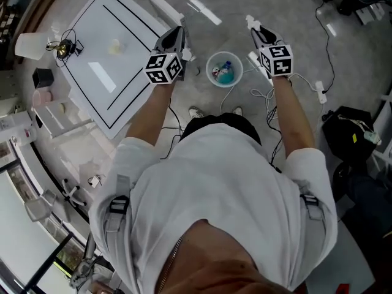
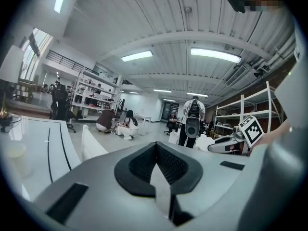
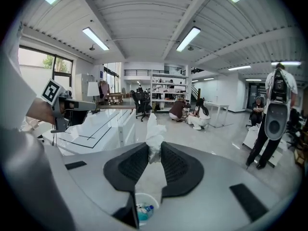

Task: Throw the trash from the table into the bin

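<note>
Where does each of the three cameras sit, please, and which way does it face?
Head view: on the person's head, facing steeply down at the bin, the table, both forearms, left tongs and right tongs.
Left gripper view: on the left tongs, facing roughly level, past shut, empty jaws; the right tongs show at right.
Right gripper view: on the right tongs, facing slightly down over jaws pinching a white tissue.
Shared: head and right gripper views both show the bin.
</note>
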